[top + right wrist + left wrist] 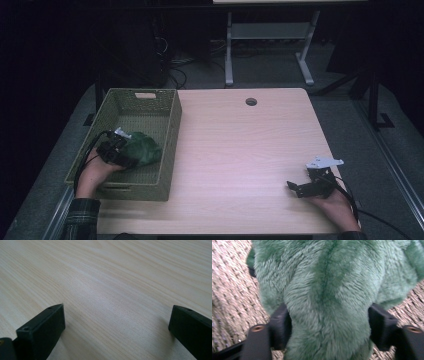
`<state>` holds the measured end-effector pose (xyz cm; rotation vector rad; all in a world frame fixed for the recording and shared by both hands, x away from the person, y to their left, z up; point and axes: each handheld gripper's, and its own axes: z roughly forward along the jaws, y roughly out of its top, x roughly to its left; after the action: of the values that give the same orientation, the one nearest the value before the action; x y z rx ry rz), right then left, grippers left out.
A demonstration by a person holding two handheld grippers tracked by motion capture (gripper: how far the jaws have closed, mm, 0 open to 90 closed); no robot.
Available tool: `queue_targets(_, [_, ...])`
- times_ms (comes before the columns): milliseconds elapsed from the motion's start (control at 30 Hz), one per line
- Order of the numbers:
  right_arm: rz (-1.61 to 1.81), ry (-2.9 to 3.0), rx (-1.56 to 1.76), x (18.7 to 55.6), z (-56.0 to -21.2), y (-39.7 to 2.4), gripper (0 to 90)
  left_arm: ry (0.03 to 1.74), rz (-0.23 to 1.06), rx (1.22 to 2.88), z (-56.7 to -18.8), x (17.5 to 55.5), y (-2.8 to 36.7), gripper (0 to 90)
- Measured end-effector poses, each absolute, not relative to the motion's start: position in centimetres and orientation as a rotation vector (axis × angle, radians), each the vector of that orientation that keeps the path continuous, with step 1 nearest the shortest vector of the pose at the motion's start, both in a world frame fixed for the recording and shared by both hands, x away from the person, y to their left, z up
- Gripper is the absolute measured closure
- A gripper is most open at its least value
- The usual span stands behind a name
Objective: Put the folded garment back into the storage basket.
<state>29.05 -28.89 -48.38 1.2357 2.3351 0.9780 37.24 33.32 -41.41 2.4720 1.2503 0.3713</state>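
Two tongs are in your hands, and they sit well apart. Your left gripper (121, 148) is down inside the woven olive-green basket (172, 125) at the left side of the wooden table (240, 150), pointing toward the basket's right wall. The green plush cloth (142, 150) lies bundled on the basket floor, against that right wall in its nearer half.

Seen from the left gripper view, the plush cloth (329, 290) bulges between your two black jaws, with the woven basket floor (229, 297) on either side of it. The jaws stand wide; the fur brushes both inner faces, yet it looks loose and unpinched, so read that gripper as released with the cloth between its jaws rather than clamped on it.

Your right gripper (295, 187) rests low over the near right corner of the table, aimed left across the bare wood. In the right gripper view its jaws are spread far apart over the table (112, 290) and grasp nothing.
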Motion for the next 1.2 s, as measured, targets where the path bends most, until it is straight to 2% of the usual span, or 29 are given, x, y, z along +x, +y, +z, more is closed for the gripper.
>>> queue_targets(167, [0.979,2.336,1.235,29.1,-48.4,-28.9,0.4,1.239,0.383,2.442,-41.1,37.2,33.5,16.1])
queue_targets(600, [0.978,2.336,1.235,29.1,-48.4,-28.9,0.5,1.198,0.428,2.279,-39.3,36.6,34.4,13.1])
queue_targets(867, [0.977,2.334,1.239,29.0,-48.4,-28.9,0.5,1.081,0.398,2.174,-35.9,35.7,31.8,13.5])
queue_targets(1200, [0.977,2.334,1.239,29.0,-48.4,-28.9,0.4,0.964,0.378,2.178,-33.7,34.7,27.2,13.5])
